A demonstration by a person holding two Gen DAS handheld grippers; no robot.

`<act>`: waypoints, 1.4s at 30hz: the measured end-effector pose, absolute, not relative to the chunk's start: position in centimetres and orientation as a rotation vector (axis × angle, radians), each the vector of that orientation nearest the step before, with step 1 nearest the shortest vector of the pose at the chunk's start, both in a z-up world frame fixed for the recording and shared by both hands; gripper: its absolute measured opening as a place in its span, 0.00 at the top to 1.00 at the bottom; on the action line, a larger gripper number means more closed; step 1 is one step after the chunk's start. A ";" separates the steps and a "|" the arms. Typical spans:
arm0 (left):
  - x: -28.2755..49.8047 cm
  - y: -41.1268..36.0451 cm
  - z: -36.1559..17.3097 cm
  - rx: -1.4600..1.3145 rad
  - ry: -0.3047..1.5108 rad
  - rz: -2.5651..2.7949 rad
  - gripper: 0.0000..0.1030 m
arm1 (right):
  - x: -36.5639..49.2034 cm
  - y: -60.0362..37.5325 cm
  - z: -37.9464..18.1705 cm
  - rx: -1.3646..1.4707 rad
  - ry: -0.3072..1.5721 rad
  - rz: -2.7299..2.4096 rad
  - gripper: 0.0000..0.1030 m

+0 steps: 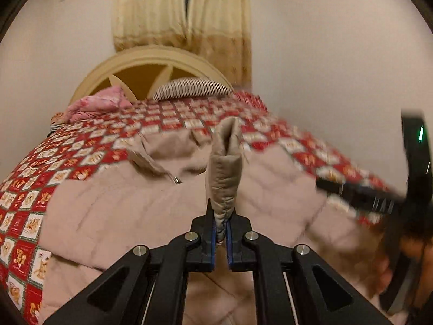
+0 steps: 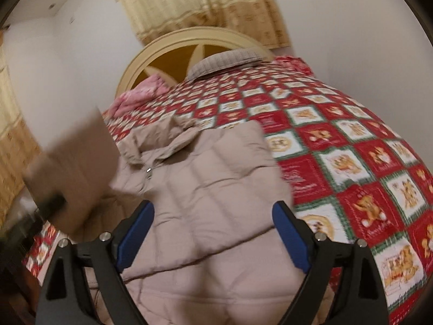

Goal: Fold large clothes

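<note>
One beige quilted puffer jacket [image 2: 205, 189] spread on red-and-white checked bear-print bedspread [image 2: 351, 149], near half of bed, collar and zip toward far arched cream headboard [image 2: 189, 43]. Right side lying flat, apparently folded in already. Left gripper [image 1: 221, 230] clamped tight on padded sleeve end [image 1: 226, 168], lifted upright over jacket's middle. Right gripper [image 2: 213, 233] spread wide, nothing between blue pads [image 2: 135, 233], hovering over body panel. Left to do, by guess: lay sleeve across, fold lengthwise. Fabric matte, puffy, stitched in squares; likely springy, slow to stay flat.
</note>
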State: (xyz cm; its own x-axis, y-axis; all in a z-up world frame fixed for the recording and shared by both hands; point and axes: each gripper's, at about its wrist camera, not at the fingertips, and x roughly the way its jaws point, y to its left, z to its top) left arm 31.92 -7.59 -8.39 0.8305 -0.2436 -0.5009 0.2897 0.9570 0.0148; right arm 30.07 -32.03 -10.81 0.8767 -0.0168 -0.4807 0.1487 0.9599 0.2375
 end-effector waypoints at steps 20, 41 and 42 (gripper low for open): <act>33.8 3.7 -4.0 0.158 0.413 0.069 0.09 | 29.3 -28.3 -5.3 0.241 0.430 -0.043 0.17; 43.6 7.9 -15.8 0.082 0.814 0.083 0.03 | 37.9 -20.1 -17.2 -0.015 0.782 0.045 0.47; 43.6 8.0 -15.8 0.081 0.815 0.082 0.03 | 38.0 -19.9 -17.2 -0.026 0.777 0.037 0.47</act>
